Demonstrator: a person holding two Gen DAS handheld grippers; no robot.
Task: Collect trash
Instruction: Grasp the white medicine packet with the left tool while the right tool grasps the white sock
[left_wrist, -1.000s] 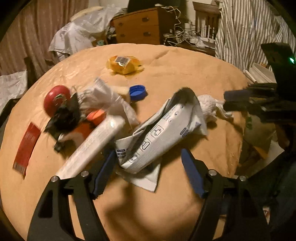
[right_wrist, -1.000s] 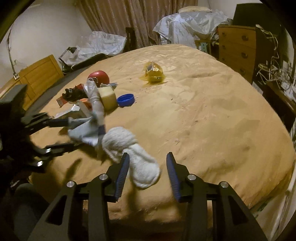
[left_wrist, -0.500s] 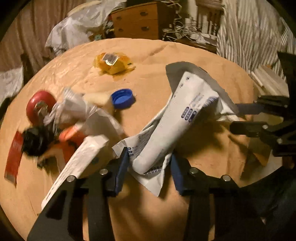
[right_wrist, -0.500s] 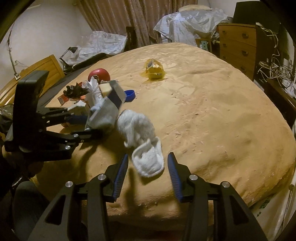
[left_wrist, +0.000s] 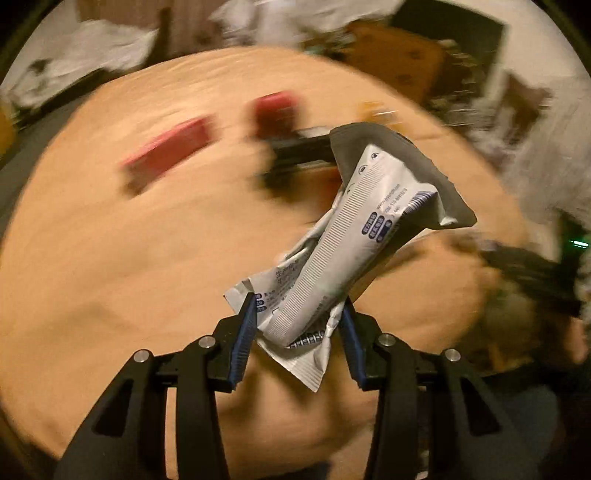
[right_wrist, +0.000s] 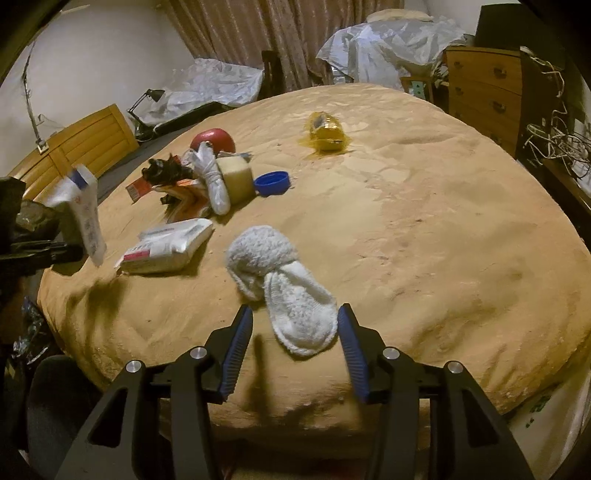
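Note:
My left gripper (left_wrist: 297, 332) is shut on a crumpled white and grey wrapper (left_wrist: 354, 243) and holds it above the tan tablecloth (left_wrist: 110, 277); that view is blurred. From the right wrist view the wrapper (right_wrist: 83, 214) hangs at the far left edge in the left gripper (right_wrist: 44, 251). My right gripper (right_wrist: 295, 339) is open, its fingers on either side of the near end of a white sock (right_wrist: 280, 280) that lies on the cloth. A white packet (right_wrist: 166, 251), a red ball (right_wrist: 213, 139), a blue cap (right_wrist: 271, 182), a yellow wrapper (right_wrist: 327, 132) and a heap of scraps (right_wrist: 192, 181) lie further back.
A red flat packet (left_wrist: 170, 151) and a dark item (left_wrist: 291, 155) show blurred in the left wrist view. A wooden dresser (right_wrist: 487, 88) with cables stands at the right, plastic-covered furniture (right_wrist: 384, 44) behind, a wooden cabinet (right_wrist: 74, 140) at the left.
My left gripper closed on the wrapper, lifted it off the table and swung it left, away from the sock. My right gripper moved slightly forward around the sock's end.

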